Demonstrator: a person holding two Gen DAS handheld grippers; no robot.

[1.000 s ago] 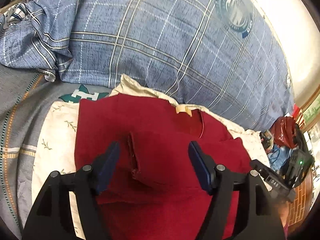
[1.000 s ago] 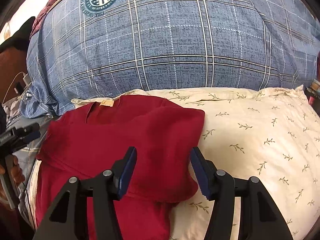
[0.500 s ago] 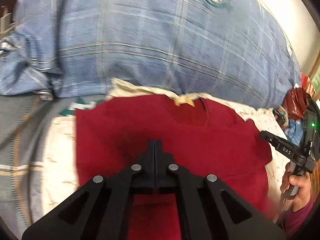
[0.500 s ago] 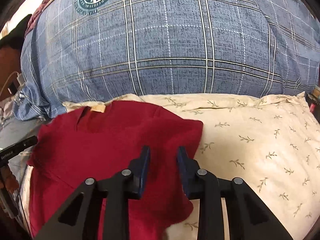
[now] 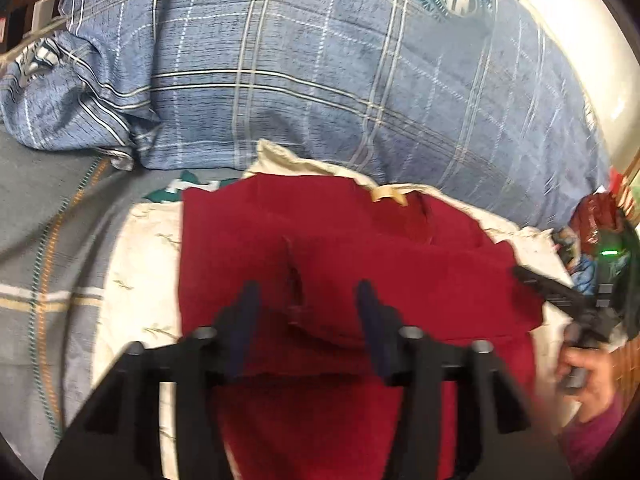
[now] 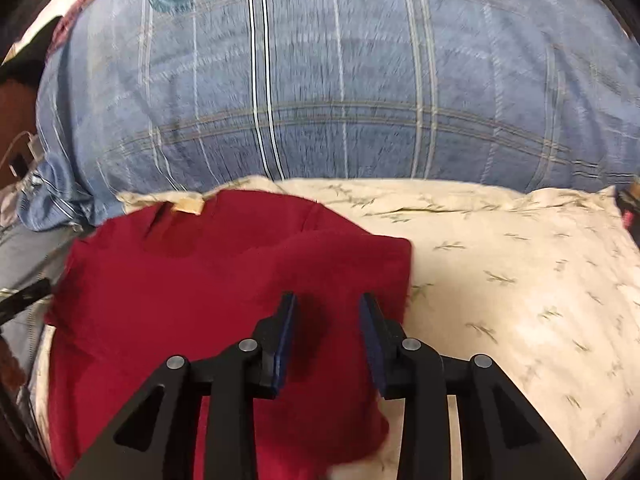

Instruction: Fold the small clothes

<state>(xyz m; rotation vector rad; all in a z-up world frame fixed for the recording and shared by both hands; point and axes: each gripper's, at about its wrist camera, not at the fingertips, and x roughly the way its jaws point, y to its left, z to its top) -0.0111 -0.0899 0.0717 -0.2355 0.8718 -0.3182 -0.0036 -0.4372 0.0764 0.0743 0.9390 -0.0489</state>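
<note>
A dark red shirt (image 5: 360, 264) with a tan neck label (image 5: 387, 194) lies partly folded on a cream leaf-print pillow (image 5: 136, 264). My left gripper (image 5: 306, 324) is open just above the shirt's middle, either side of a raised crease; it holds nothing. The shirt also shows in the right wrist view (image 6: 192, 280), its right side folded inward. My right gripper (image 6: 327, 336) is open over the shirt's right folded edge and holds nothing. The right gripper also shows in the left wrist view (image 5: 568, 300), at the shirt's right side.
A large blue plaid pillow (image 6: 340, 80) rises right behind the shirt. Bare cream pillow (image 6: 520, 280) stretches to the right. A grey striped blanket (image 5: 44, 240) lies to the left. Cluttered items (image 5: 592, 216) and a wall sit at far right.
My left gripper was open, shut half a second ago, and has opened again over the crease. My right gripper narrowed, then widened again, and moved closer over the shirt's right edge.
</note>
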